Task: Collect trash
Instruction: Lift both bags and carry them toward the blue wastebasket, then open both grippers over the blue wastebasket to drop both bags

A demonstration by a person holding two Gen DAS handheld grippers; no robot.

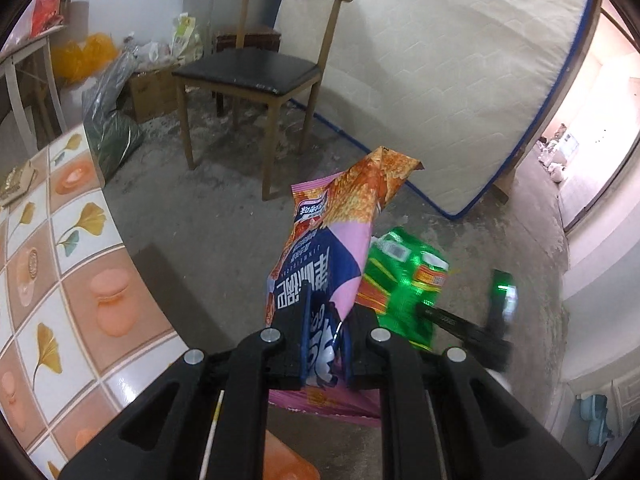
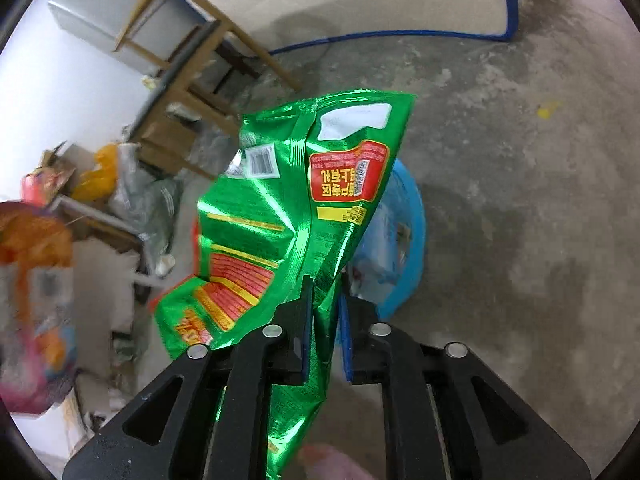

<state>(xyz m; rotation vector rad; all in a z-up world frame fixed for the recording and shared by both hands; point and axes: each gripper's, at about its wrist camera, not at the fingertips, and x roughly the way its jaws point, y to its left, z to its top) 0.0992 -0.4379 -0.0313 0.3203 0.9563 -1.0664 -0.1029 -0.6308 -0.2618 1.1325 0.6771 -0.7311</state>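
Note:
My left gripper is shut on a pink and orange snack bag, which stands up from the pads over the concrete floor. Beside it on the right hangs a crumpled green foil snack bag, with the right tool's black body blurred behind it. In the right wrist view the green bag stands between the jaws of my right gripper. It lies against the left pad, and a thin gap shows at the right pad. A blue bin sits on the floor right under the green bag. The pink bag is a blur at the left edge.
A wooden chair with a black seat stands ahead, and a mattress leans on the wall behind it. A table with a tile-pattern cloth curves along the left. Bags and a cardboard box pile up in the far corner. A doorway opens at the right.

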